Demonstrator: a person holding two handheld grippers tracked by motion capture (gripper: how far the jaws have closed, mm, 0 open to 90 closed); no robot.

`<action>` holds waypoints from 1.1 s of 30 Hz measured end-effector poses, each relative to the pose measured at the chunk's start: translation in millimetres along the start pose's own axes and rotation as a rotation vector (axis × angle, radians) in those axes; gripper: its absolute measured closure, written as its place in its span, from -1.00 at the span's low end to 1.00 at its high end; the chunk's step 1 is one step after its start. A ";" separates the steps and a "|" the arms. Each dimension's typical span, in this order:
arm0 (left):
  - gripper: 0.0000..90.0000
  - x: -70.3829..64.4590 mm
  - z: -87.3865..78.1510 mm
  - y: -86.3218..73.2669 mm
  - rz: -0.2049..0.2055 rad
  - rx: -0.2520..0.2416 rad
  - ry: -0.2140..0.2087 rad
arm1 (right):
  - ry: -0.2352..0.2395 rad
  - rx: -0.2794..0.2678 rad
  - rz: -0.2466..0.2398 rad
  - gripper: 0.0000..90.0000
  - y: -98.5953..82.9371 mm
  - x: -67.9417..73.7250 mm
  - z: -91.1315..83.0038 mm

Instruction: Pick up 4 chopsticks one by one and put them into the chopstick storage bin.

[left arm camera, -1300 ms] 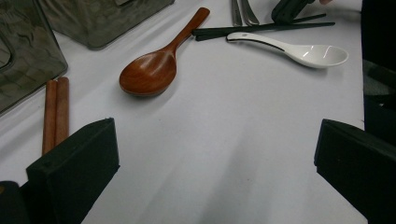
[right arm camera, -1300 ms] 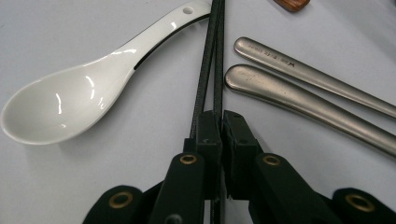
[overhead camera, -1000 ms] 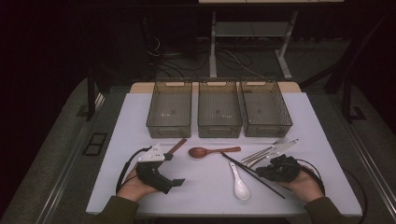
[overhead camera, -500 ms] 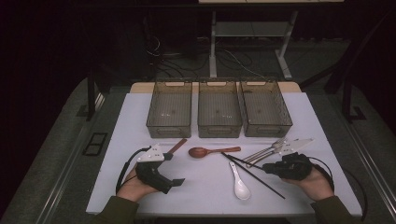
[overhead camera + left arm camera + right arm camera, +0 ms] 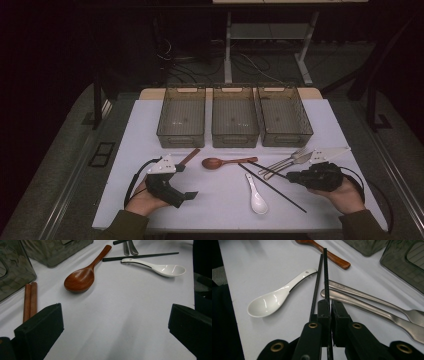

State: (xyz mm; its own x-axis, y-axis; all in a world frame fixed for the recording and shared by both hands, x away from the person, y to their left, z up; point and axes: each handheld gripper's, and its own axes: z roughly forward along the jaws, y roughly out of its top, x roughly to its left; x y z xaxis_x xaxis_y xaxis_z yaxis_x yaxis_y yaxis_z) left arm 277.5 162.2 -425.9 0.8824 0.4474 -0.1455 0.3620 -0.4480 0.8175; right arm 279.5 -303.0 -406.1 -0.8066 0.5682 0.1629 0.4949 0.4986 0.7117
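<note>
1. My right gripper (image 5: 295,176), right of centre near the table's front edge: jaws closed tight on one black chopstick (image 5: 326,277), clamped between the pads in the right gripper view. In the high view this stick runs from the gripper toward the wooden spoon's handle.
2. Second black chopstick (image 5: 317,281): lies just beside the gripped one in the right gripper view, outside the jaws. In the high view it lies flat on the table (image 5: 225,200), slanting toward the front edge past the white spoon.
3. My left gripper (image 5: 186,196), front left of the table: jaws spread wide, nothing between them, bare white table below in the left gripper view.
4. White ceramic spoon (image 5: 256,196): flat on the table between my two grippers, bowl toward the front, just beside the loose chopstick.
5. Wooden spoon (image 5: 226,162): mid-table, bowl to the left, handle pointing right.
6. Brown wooden chopsticks (image 5: 30,300): a pair, side by side, near my left gripper, in front of the left bin.
7. Two metal utensils (image 5: 286,162): side by side, just behind my right gripper.
8. Three clear bins (image 5: 235,136): in a row at the back of the table.
</note>
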 end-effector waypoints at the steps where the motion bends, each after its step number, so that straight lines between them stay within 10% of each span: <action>1: -1.00 0.4 -0.3 -0.7 -0.002 -0.005 0.002 | 0.007 -0.005 0.001 0.92 1.2 0.2 -0.6; 33: -1.00 1.9 1.3 -8.0 -0.018 -0.029 0.028 | -0.018 -0.081 -0.010 0.92 50.3 -4.2 14.4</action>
State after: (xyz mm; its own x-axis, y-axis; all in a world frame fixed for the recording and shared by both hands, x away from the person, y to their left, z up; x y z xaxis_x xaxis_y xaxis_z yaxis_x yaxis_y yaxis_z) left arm 276.7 165.7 -433.5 0.8668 0.4772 -0.1447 0.3684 -0.4173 0.8308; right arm 312.4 -270.9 -380.8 -0.8051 0.5754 0.1441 0.4586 0.4496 0.7665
